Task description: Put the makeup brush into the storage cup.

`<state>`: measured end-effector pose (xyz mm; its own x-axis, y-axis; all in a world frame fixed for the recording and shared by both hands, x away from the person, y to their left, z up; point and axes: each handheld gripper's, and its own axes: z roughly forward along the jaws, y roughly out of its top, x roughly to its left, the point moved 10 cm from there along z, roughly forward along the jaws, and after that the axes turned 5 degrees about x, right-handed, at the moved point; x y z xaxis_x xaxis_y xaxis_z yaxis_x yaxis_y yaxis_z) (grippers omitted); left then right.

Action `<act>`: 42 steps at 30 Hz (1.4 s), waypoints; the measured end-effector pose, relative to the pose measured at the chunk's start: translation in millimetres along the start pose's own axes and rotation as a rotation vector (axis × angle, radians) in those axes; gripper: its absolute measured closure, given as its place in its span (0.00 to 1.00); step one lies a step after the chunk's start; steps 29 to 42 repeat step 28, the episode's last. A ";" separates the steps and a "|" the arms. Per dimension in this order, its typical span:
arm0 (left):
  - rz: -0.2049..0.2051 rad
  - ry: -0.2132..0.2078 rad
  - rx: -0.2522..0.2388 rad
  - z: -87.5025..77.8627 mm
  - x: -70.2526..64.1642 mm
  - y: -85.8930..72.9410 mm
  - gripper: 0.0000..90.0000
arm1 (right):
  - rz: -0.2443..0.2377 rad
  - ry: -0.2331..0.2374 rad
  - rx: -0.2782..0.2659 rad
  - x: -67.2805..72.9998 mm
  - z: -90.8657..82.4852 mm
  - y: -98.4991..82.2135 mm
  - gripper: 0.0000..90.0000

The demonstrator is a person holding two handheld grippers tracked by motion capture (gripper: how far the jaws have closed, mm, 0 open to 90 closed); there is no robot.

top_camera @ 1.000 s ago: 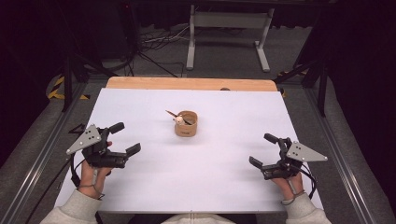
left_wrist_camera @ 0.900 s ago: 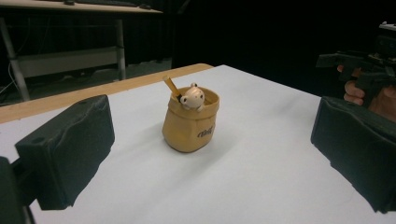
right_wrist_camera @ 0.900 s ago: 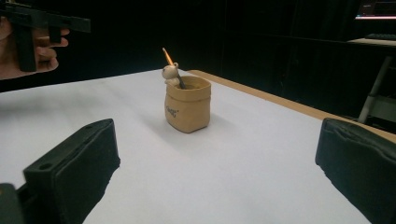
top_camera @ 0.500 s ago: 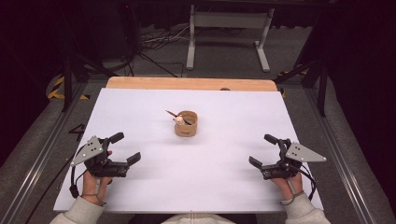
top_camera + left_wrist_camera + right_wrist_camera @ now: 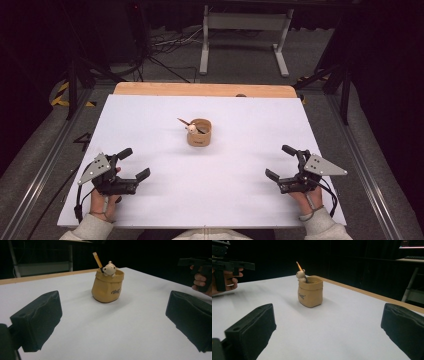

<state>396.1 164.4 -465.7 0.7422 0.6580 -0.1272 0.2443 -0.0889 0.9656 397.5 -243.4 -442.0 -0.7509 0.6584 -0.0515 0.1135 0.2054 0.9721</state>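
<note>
While nothing is grasped, I log left gripper [image 5: 134,164] and right gripper [image 5: 281,162] wide, pot [image 5: 199,132] untouched ahead between them.

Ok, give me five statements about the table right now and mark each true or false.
1. The tan pot stands upright near the middle of the white table. True.
2. A pencil sticks out of the pot. True.
3. The left gripper is clamped on the pot. False: its jaws are open and it is well apart from the pot.
4. The right gripper is open and holds nothing. True.
5. The small bear figure lies on the table beside the pot. False: it sits at the pot's rim.
</note>
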 end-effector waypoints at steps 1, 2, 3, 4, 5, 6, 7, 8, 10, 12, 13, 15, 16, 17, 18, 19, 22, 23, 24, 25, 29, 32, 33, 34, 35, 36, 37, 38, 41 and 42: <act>0.008 0.004 -0.005 0.3 -0.1 0.1 0.02 | 0.004 -0.003 -0.002 -0.3 0.0 -0.5 0.00; 0.012 0.004 -0.009 0.5 -0.4 -0.1 0.02 | 0.004 -0.005 -0.003 -0.7 0.0 -1.3 0.00; 0.011 0.001 -0.013 1.3 -1.1 -0.4 0.02 | 0.006 -0.007 -0.006 -1.0 0.2 -1.8 0.00; 0.014 -0.001 -0.016 2.4 -1.7 -1.0 0.02 | 0.008 -0.009 -0.008 -1.6 0.2 -2.4 0.00; 0.018 -0.007 -0.016 3.5 -3.0 -2.0 0.02 | 0.013 -0.006 -0.012 -1.6 0.4 -2.9 0.00; 0.027 -0.012 -0.026 4.8 -4.3 -2.8 0.02 | 0.014 -0.011 -0.012 -2.6 0.6 -3.6 0.00; 0.040 -0.013 -0.038 5.5 -4.4 -3.0 0.02 | 0.017 -0.013 -0.013 -3.2 0.9 -4.5 0.00; 0.042 -0.014 -0.042 6.0 -4.5 -3.5 0.02 | 0.018 -0.017 -0.012 -3.9 0.8 -5.4 0.00; 0.025 -0.030 -0.038 6.8 -4.4 -4.9 0.02 | 0.018 -0.024 -0.009 -5.5 1.3 -6.8 0.00; 0.009 -0.041 -0.048 6.4 -4.0 -4.3 0.01 | 0.021 -0.028 -0.010 -5.5 1.2 -7.1 0.00; 0.008 -0.042 -0.043 6.2 -3.4 -4.9 0.01 | 0.017 -0.027 -0.013 -5.1 1.4 -6.8 0.00; 0.006 -0.041 -0.038 6.9 -3.1 -5.9 0.01 | 0.015 -0.025 -0.010 -3.9 2.1 -7.3 0.00; 0.006 -0.042 -0.036 7.2 -3.3 -6.2 0.01 | 0.013 -0.026 -0.006 -3.7 2.6 -8.0 0.00; 0.006 -0.041 -0.035 7.5 -3.5 -6.3 0.01 | 0.013 -0.026 -0.005 -3.6 2.9 -8.2 0.00; 0.007 -0.041 -0.033 7.7 -3.6 -6.5 0.01 | 0.015 -0.026 -0.006 -3.6 3.0 -8.2 0.00; 0.004 -0.041 -0.031 7.8 -3.6 -6.7 0.01 | 0.015 -0.027 -0.005 -3.8 2.9 -8.3 0.00; -0.005 -0.033 -0.031 7.3 -2.1 -6.7 0.00 | 0.016 -0.028 -0.006 -4.0 2.4 -8.0 0.00; -0.007 -0.034 -0.030 7.2 -1.8 -6.7 0.00 | 0.014 -0.029 -0.005 -3.9 2.5 -8.1 0.00; -0.007 -0.034 -0.030 7.1 -1.8 -6.6 0.00 | 0.012 -0.029 -0.004 -3.6 2.6 -8.1 0.00; -0.003 -0.033 -0.032 7.3 -2.0 -6.4 0.00 | 0.011 -0.028 -0.005 -3.4 2.7 -8.1 0.00; 0.000 -0.033 -0.029 7.5 -2.7 -6.5 0.00 | 0.008 -0.022 -0.010 -2.3 2.1 -7.1 0.00; 0.000 -0.033 -0.029 7.5 -2.7 -6.5 0.00 | 0.008 -0.022 -0.010 -2.3 2.1 -7.1 0.00; 0.000 -0.033 -0.029 7.5 -2.7 -6.5 0.00 | 0.008 -0.022 -0.010 -2.3 2.1 -7.1 0.00; 0.000 -0.033 -0.029 7.5 -2.7 -6.5 0.00 | 0.008 -0.022 -0.010 -2.3 2.1 -7.1 0.00; 0.000 -0.033 -0.029 7.5 -2.7 -6.5 0.00 | 0.008 -0.022 -0.010 -2.3 2.1 -7.1 0.00; 0.000 -0.033 -0.029 7.5 -2.7 -6.5 0.00 | 0.008 -0.022 -0.010 -2.3 2.1 -7.1 0.00; 0.000 -0.033 -0.029 7.5 -2.7 -6.5 0.00 | 0.008 -0.022 -0.010 -2.3 2.1 -7.1 0.00; 0.000 -0.033 -0.029 7.5 -2.7 -6.5 0.00 | 0.008 -0.022 -0.010 -2.3 2.1 -7.1 0.00; 0.000 -0.033 -0.029 7.5 -2.7 -6.5 0.00 | 0.008 -0.022 -0.010 -2.3 2.1 -7.1 0.00; 0.000 -0.033 -0.029 7.5 -2.7 -6.5 0.00 | 0.008 -0.022 -0.010 -2.3 2.1 -7.1 0.00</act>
